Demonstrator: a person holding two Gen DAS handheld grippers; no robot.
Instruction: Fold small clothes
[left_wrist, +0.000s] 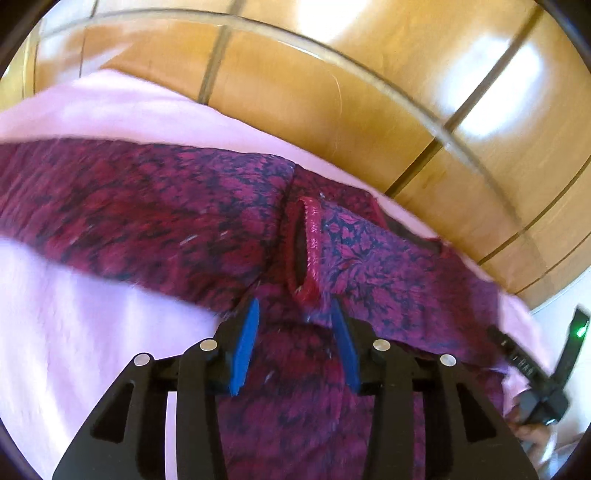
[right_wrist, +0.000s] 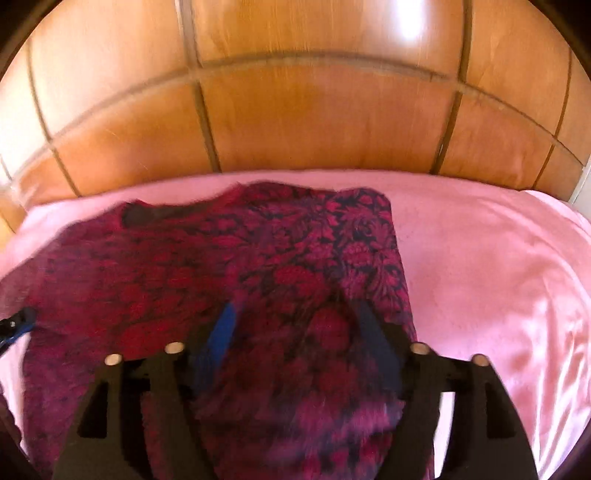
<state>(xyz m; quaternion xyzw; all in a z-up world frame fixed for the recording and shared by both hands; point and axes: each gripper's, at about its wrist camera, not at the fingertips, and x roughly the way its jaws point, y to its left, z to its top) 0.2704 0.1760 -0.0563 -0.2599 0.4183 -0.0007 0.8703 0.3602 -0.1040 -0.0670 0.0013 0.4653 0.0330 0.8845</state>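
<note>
The flowered red top lies spread on the pink sheet, close to the wooden headboard, laid flat so it can be folded. The left gripper hangs over the neck slit with its jaws parted, gripping nothing. The right gripper stands wide over the cloth, also let go, likely after dropping a fold

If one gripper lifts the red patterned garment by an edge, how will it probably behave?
The red patterned garment would probably droop and sag: it lies in soft overlapping layers on the pink sheet. It looks thin, so likely light. The sheet looks smooth and glossy, so pushing might slide or bunch it.
</note>
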